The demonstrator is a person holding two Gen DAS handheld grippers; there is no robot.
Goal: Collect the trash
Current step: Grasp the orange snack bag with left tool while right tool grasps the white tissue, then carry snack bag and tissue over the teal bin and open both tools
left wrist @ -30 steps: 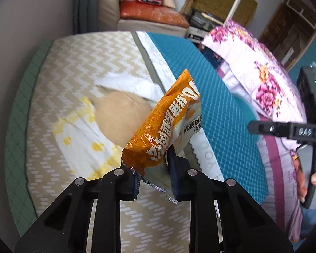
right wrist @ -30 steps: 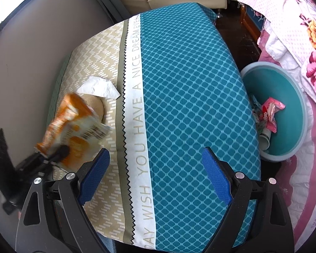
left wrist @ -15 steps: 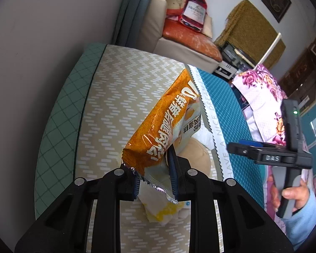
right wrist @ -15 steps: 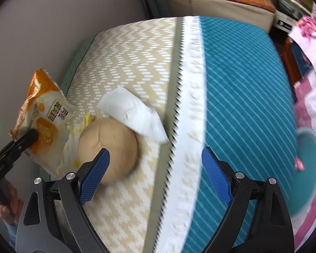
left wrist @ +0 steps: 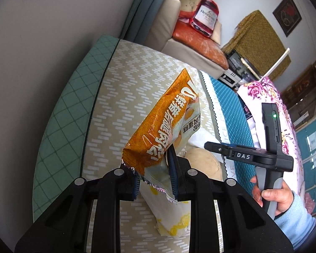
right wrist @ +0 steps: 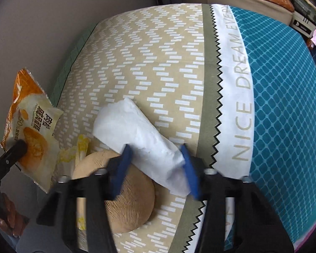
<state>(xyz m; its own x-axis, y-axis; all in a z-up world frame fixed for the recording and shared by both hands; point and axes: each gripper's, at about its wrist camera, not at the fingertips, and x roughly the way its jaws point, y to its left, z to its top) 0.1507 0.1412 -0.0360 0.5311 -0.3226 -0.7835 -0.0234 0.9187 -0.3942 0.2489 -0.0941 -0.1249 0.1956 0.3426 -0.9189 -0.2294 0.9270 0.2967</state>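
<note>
Orange snack wrapper (left wrist: 166, 126) is pinched in our left gripper (left wrist: 153, 181) above the bedspread (right wrist: 158, 48), while our right gripper (right wrist: 155, 168) straddles the white tissue (right wrist: 137, 135) beside the tan bun (right wrist: 128, 198), jaws apart, so we should close squarely before lifting.

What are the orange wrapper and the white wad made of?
Orange wrapper: thin glossy plastic film, silvery inside at the torn crimped edge, so likely foil-lined. White wad: soft matte paper, probably tissue, going by its limp creases and fuzzy edge.
</note>
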